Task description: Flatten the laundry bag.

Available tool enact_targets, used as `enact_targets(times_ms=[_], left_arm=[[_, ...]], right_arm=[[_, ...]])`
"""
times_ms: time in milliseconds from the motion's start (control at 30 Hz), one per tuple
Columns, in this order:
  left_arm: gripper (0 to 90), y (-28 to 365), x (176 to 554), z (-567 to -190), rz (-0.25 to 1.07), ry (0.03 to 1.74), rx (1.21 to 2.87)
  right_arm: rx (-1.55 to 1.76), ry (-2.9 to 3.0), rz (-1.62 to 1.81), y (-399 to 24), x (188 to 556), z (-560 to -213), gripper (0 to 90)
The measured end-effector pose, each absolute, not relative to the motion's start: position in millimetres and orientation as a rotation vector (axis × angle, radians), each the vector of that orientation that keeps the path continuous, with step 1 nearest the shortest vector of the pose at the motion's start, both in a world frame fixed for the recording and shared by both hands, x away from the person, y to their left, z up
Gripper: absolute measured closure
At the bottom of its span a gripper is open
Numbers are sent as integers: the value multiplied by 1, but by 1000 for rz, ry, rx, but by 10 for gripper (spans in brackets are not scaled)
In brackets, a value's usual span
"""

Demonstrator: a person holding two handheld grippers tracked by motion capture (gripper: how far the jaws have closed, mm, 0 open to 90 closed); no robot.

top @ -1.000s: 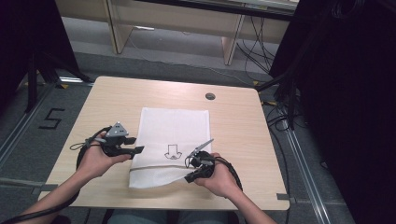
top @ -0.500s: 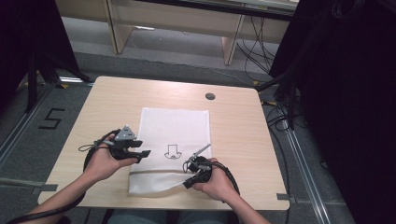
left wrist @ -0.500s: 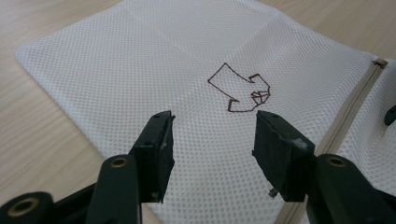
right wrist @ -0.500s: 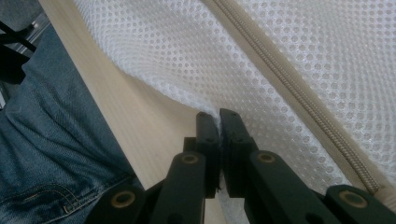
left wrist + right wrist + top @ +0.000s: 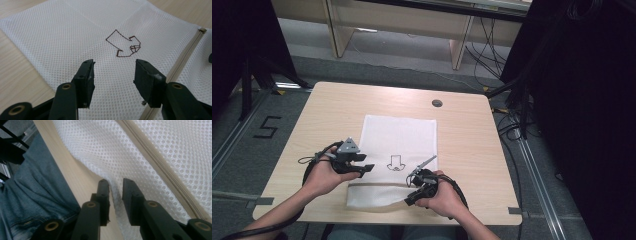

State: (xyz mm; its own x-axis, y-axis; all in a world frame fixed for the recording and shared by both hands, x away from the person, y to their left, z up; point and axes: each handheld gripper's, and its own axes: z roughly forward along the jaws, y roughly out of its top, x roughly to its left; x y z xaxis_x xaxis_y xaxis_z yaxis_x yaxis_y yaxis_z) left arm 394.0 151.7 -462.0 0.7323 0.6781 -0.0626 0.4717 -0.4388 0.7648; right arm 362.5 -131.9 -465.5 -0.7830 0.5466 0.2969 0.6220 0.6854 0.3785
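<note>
A white mesh bag (image 5: 399, 135) lies flat on the table, with a drawn arrow (image 5: 395, 162) and a beige zipper (image 5: 185, 57) across its near part. My left gripper (image 5: 364, 169) hovers at the bag's left side, open, and nothing sits between its jaws (image 5: 113, 75); its jaws have just closed a little. My right gripper (image 5: 411, 196) is at the bag's near edge. Its jaws (image 5: 115, 186) have just been opening, and a fold of the mesh hem stands loosely in the gap. The zipper (image 5: 160, 165) runs just beyond them.
The wooden table (image 5: 332, 110) has a round cable hole (image 5: 437, 103) at the back right. Its near edge is close under my right gripper, with the person's jeans (image 5: 37, 182) below. Black cables trail from both grippers.
The right gripper's jaws have parted from the bag's near edge, which they pinched before. The left gripper has drifted slightly right over the bag's left side.
</note>
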Motion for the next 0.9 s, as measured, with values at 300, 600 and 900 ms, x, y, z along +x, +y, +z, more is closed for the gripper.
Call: enact_targets(times_ms=[300, 600, 900], left_arm=[[694, 149, 386, -465, 277, 832, 2181], [818, 140, 377, -472, 225, 774, 2252], [845, 130, 376, -483, 203, 726, 2306]], right_arm=[[-1003, -2674, -811, -151, 361, -437, 699], [-1292, -2707, -794, -189, 392, -434, 840], [-1427, -2735, -692, -199, 405, -464, 900]])
